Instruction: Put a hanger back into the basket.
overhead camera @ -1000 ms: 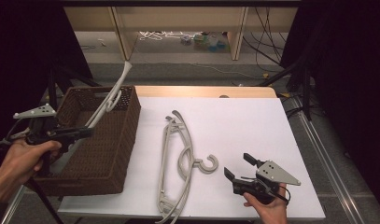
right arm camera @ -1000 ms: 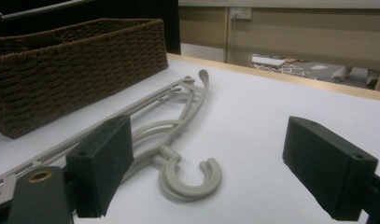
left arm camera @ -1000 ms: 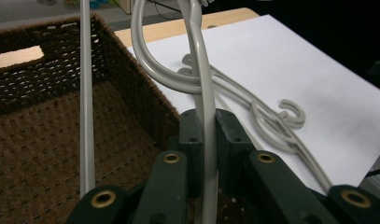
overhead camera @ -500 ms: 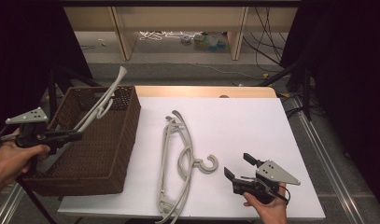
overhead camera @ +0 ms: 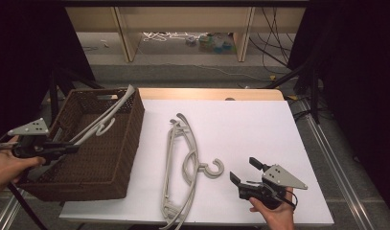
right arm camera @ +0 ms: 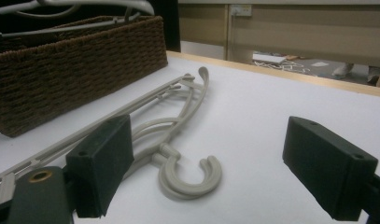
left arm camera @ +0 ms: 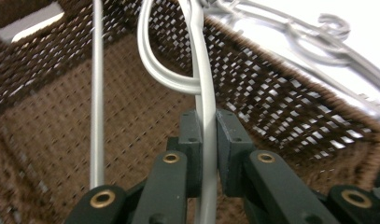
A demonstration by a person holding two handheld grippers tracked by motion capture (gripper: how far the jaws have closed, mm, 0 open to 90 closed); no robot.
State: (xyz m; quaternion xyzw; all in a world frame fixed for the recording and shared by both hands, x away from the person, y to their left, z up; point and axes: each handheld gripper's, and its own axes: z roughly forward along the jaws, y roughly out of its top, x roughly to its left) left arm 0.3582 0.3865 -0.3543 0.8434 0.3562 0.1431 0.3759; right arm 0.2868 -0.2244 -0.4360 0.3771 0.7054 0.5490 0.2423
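Observation:
A grey plastic hanger (overhead camera: 106,117) slants down into the brown wicker basket (overhead camera: 87,184) at the table's left, its far end resting over the basket's far right corner. My left gripper (overhead camera: 72,147) is shut on the hanger's near arm. In the left gripper view the pads clamp that arm (left arm camera: 206,100) above the basket's woven floor (left arm camera: 145,121). A few more grey hangers (overhead camera: 176,158) lie stacked mid-table, hooks (overhead camera: 214,168) pointing right. My right gripper (overhead camera: 244,169) rests open near the front edge, just right of those hooks (right arm camera: 192,179), nothing between its pads (right arm camera: 103,163).
The white table top (overhead camera: 250,124) stretches to the right of the stacked hangers. A wooden shelf unit (overhead camera: 125,33) stands behind the table with cables on the floor. Black stands (overhead camera: 315,81) flank both sides.
My left hand has drawn back to the left and sunk, lowering the held hanger deeper into the basket. The right gripper and the stacked hangers have stayed put.

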